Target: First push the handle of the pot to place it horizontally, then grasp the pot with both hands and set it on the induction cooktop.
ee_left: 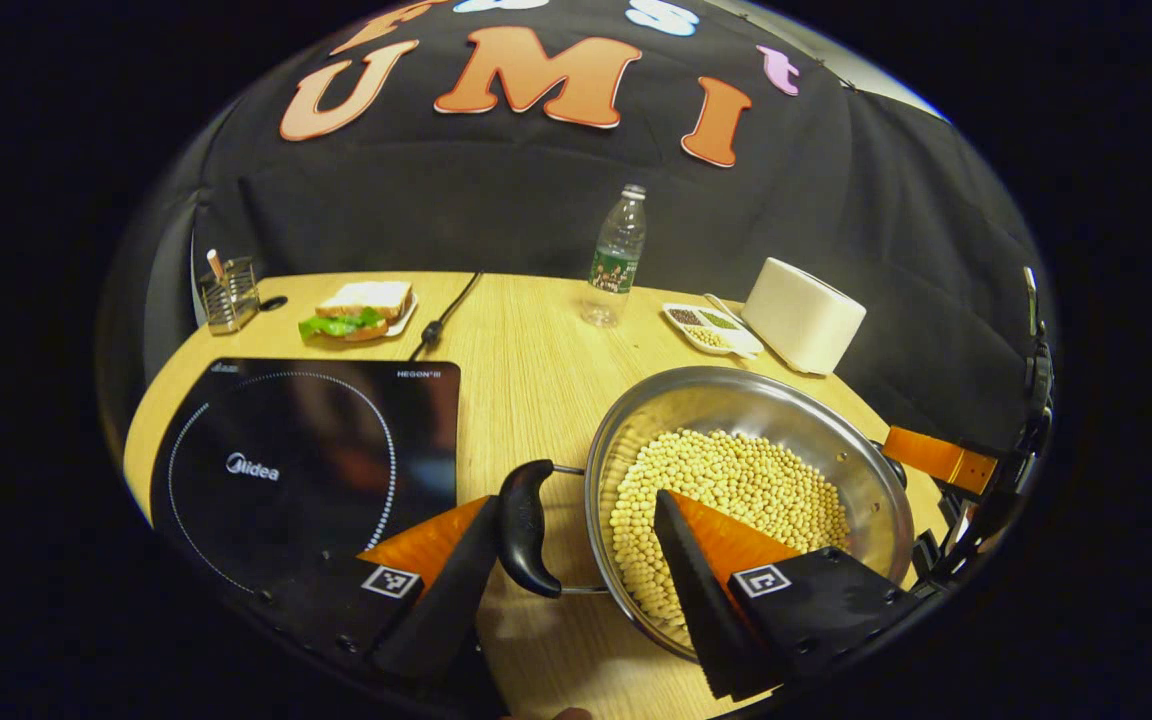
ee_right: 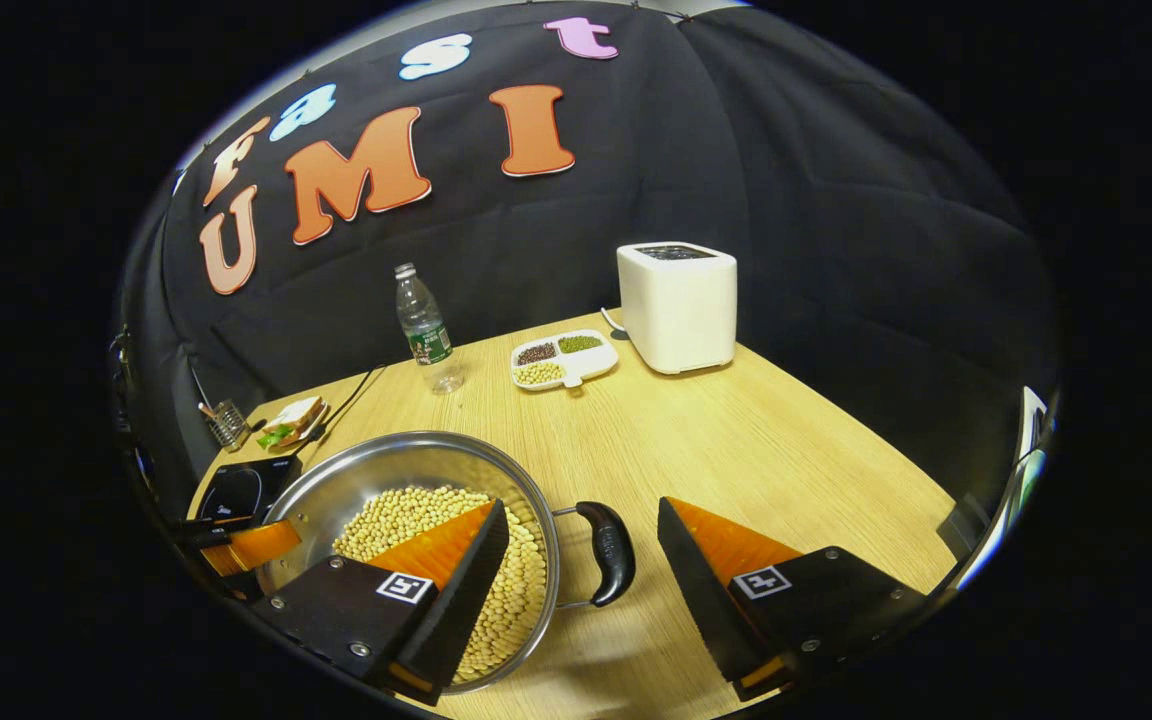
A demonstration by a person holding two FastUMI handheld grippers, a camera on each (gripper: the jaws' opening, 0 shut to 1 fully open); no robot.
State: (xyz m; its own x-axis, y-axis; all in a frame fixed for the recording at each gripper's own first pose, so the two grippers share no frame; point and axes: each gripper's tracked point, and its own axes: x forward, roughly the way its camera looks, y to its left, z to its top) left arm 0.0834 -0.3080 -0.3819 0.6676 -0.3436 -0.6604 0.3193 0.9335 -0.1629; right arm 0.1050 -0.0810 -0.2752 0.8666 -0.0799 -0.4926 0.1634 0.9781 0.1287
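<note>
Currently both tongs stand apart, each straddling one black loop handle so the pot can be lifted level: left tongs (ee_left: 576,565), right tongs (ee_right: 581,560). The round stainless-steel pot (ee_left: 786,400), holding pale soybeans (ee_left: 736,490), rests on the wooden surface (ee_left: 526,340) beside the black induction cooktop (ee_left: 316,450).

Pale wooden table (ee_right: 736,440) against draped black cloth wall (ee_right: 836,250)

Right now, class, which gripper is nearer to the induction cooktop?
Left. The left gripper straddles the pot handle beside the induction cooktop; the right gripper straddles the handle on the pot's far side.
</note>
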